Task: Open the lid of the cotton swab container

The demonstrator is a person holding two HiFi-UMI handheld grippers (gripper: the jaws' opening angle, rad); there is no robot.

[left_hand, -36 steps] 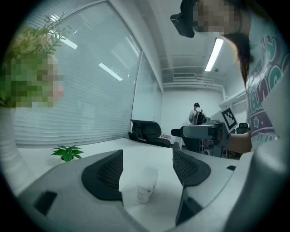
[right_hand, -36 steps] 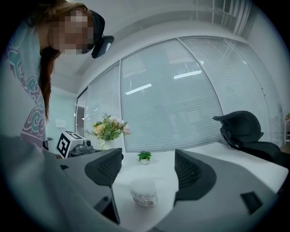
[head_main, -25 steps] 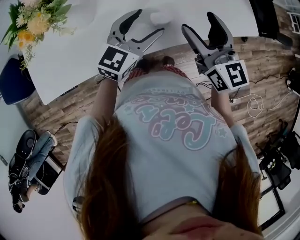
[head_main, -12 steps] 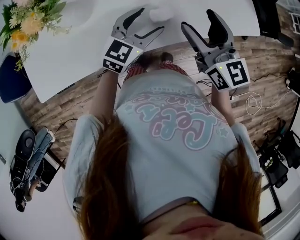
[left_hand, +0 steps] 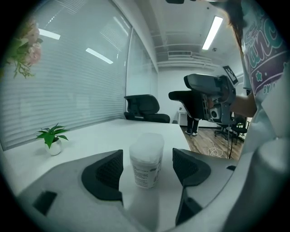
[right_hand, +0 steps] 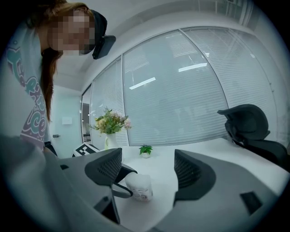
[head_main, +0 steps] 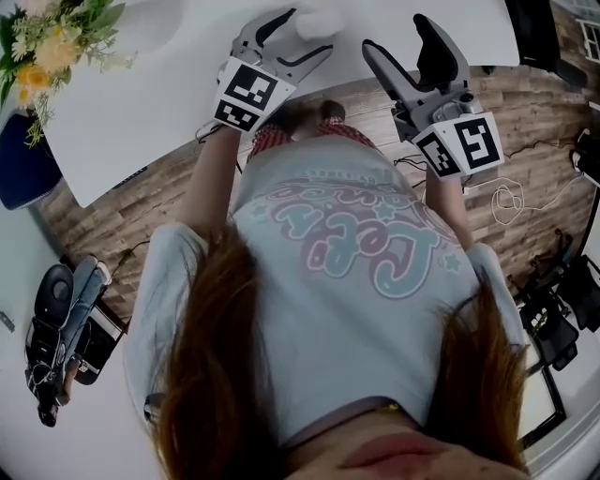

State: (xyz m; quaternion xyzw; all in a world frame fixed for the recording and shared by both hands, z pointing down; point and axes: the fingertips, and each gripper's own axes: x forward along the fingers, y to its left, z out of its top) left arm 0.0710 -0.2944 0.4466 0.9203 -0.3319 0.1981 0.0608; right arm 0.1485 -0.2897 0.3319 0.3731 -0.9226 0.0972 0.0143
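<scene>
The cotton swab container [left_hand: 146,161] is a small white tub with a frosted lid and a printed label, standing upright on the white table [head_main: 141,112]. My left gripper [left_hand: 147,168] is open, with one jaw on each side of the tub and a gap on both sides. In the head view the container [head_main: 321,22] shows as a pale blob between the left gripper's [head_main: 307,33] jaws. My right gripper [head_main: 396,37] is open to its right and holds nothing. In the right gripper view the container [right_hand: 139,186] stands ahead of the right gripper [right_hand: 147,170], with a left jaw beside it.
A vase of flowers [head_main: 47,47] stands at the table's far left, and a small potted plant [right_hand: 145,149] is farther back. Black office chairs [right_hand: 247,124] stand beyond the table. Cables and gear [head_main: 66,319] lie on the wooden floor.
My left gripper has moved forward over the table, so the container now lies between its jaws. The right gripper has barely shifted.
</scene>
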